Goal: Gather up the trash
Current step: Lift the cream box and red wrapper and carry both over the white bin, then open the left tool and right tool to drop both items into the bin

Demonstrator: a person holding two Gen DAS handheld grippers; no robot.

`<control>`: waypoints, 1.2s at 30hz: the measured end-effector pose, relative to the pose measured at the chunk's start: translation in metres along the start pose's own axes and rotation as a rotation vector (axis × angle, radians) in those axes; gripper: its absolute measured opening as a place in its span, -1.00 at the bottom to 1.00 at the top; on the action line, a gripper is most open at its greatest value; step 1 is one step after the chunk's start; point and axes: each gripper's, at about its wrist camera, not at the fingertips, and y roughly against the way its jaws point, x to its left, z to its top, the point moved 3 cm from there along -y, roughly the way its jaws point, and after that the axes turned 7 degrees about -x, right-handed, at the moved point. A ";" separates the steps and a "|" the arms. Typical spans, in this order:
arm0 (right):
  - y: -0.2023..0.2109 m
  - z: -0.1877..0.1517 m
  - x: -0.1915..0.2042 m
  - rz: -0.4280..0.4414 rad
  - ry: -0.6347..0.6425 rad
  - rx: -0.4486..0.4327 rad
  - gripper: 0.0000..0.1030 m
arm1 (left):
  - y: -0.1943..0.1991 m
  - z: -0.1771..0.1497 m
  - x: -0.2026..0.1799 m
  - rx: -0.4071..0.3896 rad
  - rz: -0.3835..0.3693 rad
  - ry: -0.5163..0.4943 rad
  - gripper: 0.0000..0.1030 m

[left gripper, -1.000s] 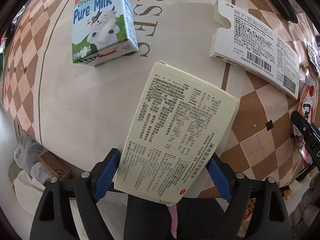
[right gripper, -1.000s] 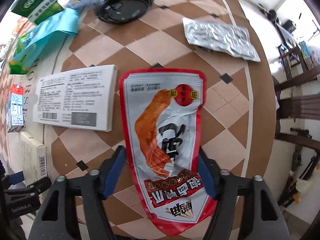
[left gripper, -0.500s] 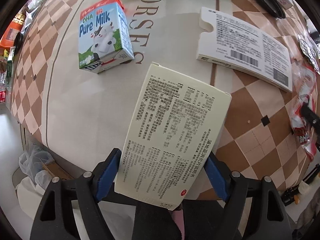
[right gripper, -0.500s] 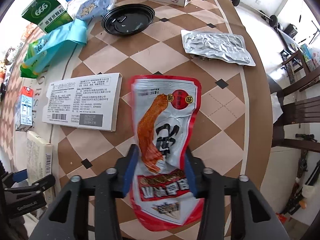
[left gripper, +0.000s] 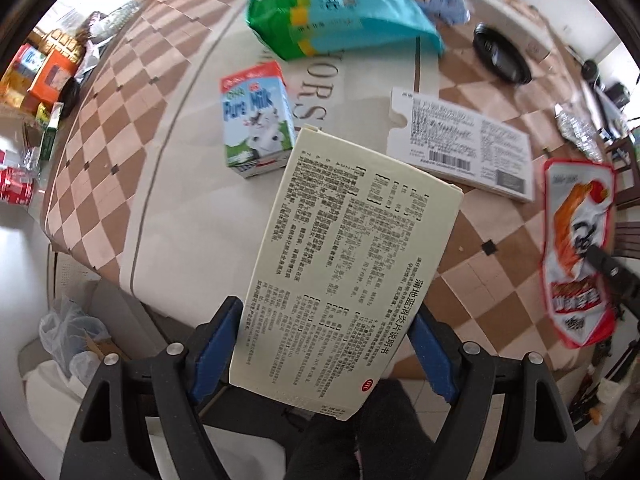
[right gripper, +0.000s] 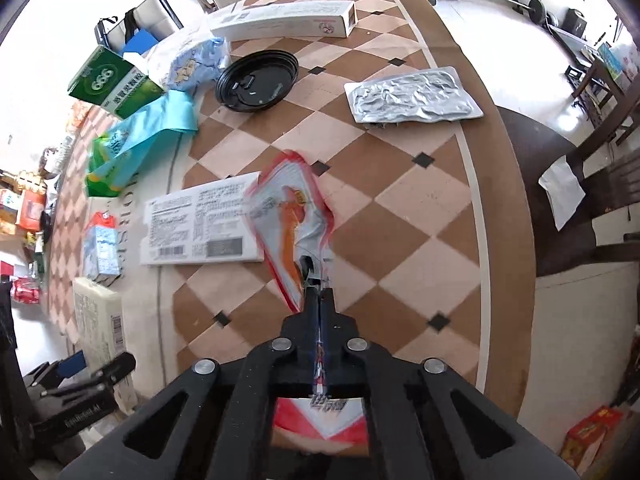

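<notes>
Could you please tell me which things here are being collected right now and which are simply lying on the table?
In hand:
cream medicine box, left gripper
red snack pouch, right gripper

Lying about:
milk carton
white box
black lid
foil pack

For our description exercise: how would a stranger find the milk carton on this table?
Start at the checkered table and its pale centre panel with large letters. The milk carton lies there beside the flat white box. It alone shows a cartoon cow.
</notes>
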 end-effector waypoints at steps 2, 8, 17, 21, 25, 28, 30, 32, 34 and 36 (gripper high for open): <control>0.006 -0.009 0.005 0.003 0.006 -0.003 -0.99 | 0.012 -0.005 0.008 -0.018 -0.024 0.017 0.55; 0.035 -0.045 0.021 0.027 0.005 -0.022 -0.99 | 0.038 -0.042 0.035 -0.053 -0.091 0.056 0.55; 0.075 -0.172 0.058 0.106 0.077 0.088 -0.99 | 0.018 -0.149 0.072 0.095 -0.122 0.141 0.55; 0.046 -0.229 0.062 0.105 0.129 0.200 -0.99 | -0.029 -0.188 0.081 0.190 -0.132 0.213 0.55; -0.008 -0.267 0.053 0.071 0.165 0.275 -0.99 | -0.096 -0.207 0.080 0.254 -0.154 0.264 0.55; -0.060 -0.287 0.042 0.050 0.171 0.320 -0.99 | -0.154 -0.211 0.079 0.282 -0.176 0.295 0.55; -0.097 -0.297 0.033 0.034 0.171 0.332 -0.99 | -0.192 -0.212 0.075 0.297 -0.190 0.301 0.55; -0.136 -0.304 0.023 0.013 0.176 0.347 -0.99 | -0.227 -0.210 0.069 0.313 -0.198 0.304 0.55; -0.174 -0.308 0.015 -0.008 0.177 0.370 -0.99 | -0.260 -0.206 0.064 0.335 -0.227 0.313 0.55; -0.209 -0.310 0.006 -0.028 0.170 0.389 -1.00 | -0.292 -0.203 0.057 0.364 -0.269 0.313 0.56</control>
